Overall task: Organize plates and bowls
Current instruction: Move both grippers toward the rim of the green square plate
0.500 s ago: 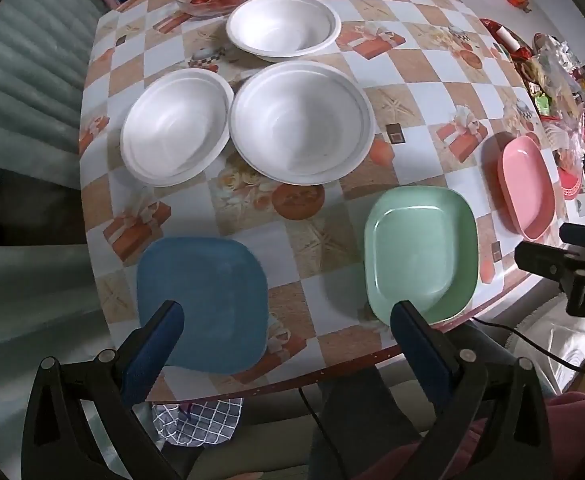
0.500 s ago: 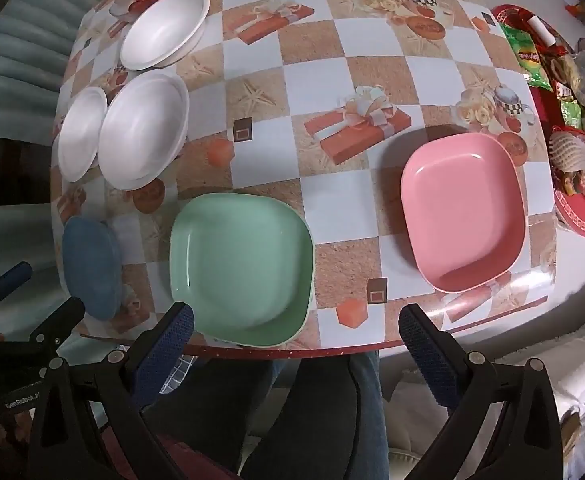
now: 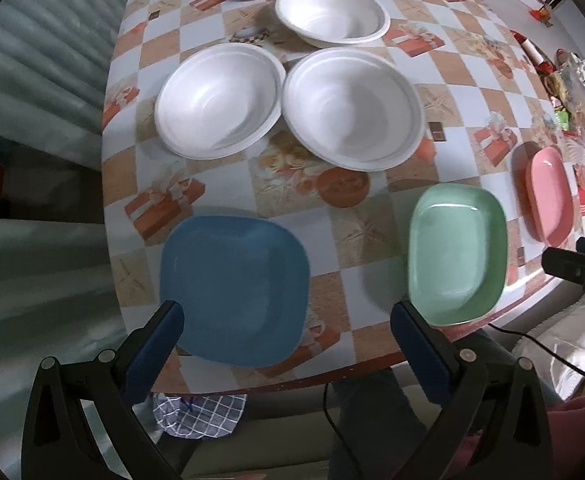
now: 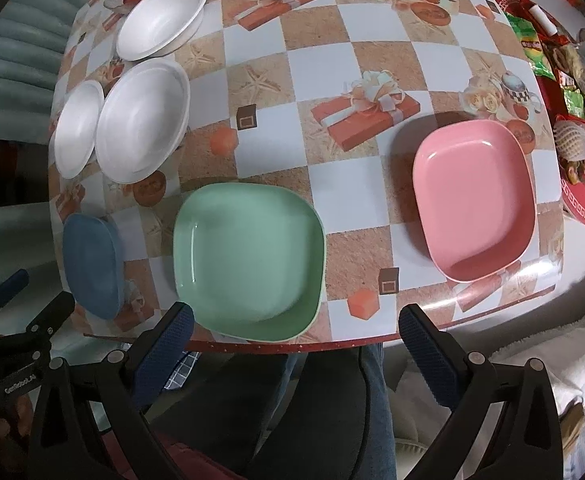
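Hovering closer over the near table edge than half a second ago, the left gripper now has the blue plate filling the space just ahead of its fingers, where before the plate sat smaller and further off. Its fingers stand wide apart and empty, the left fingertip overlapping the plate's near corner in the view; contact cannot be told. The right gripper has barely shifted; its fingers are also spread wide with nothing between them, the left one just below the near rim of the green plate. Right of that, well apart, lies the pink plate. Farther across the checked tablecloth sit three white bowls, two side by side and nearly touching, the third beyond them.
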{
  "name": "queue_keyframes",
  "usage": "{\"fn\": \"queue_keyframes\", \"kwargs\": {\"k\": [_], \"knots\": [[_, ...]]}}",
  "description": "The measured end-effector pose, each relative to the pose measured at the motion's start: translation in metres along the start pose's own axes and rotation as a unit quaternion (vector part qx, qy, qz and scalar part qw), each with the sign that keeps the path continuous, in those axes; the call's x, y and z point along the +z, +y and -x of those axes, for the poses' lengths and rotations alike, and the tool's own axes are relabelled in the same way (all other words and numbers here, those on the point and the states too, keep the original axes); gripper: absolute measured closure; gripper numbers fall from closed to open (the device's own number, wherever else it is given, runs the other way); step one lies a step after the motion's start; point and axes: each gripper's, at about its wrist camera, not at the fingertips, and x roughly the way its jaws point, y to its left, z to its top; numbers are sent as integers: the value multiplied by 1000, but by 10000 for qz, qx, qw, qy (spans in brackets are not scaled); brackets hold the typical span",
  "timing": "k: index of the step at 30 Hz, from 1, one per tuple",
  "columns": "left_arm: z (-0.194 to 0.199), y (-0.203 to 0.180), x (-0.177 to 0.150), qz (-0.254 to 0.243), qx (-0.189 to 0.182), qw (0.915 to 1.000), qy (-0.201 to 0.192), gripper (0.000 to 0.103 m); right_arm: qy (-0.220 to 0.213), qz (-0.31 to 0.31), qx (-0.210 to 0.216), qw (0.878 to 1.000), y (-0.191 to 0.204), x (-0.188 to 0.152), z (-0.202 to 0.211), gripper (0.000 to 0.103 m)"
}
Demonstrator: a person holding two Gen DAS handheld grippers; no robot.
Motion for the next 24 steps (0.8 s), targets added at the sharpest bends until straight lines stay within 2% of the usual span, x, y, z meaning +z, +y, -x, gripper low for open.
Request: {"fn": "queue_keyframes", "kwargs": {"k": [2,5,9,12,13,19,24], "knots": [[-2,-2,1,-18,-46,10000,30,0,46,59,-5,10000,0,-2,-3,0],[-6,-7,4,-147,-120,9995,-257,0,278,-181,45,9994,5,-4,-3,0],[-7,-33,8,-709,-240,9967,-317,0,232,-264,336,9988,0,-8,-5,0],[-11,-53,9,-1014,-351,9939,-255,0,284,-360,347,9983,-4,-12,-8,0],[-13,-59,10,-1083,-401,9931,-223,0,304,-341,229,9987,-5,-10,-10,0],[-22,-68,10,-1209,-745,9899,-51,0,331,-334,111,9988,-9,-12,-13,0],[-31,-62,11,-1009,-1216,9873,188,0,378,-320,182,9986,-11,-14,-18,0]]}}
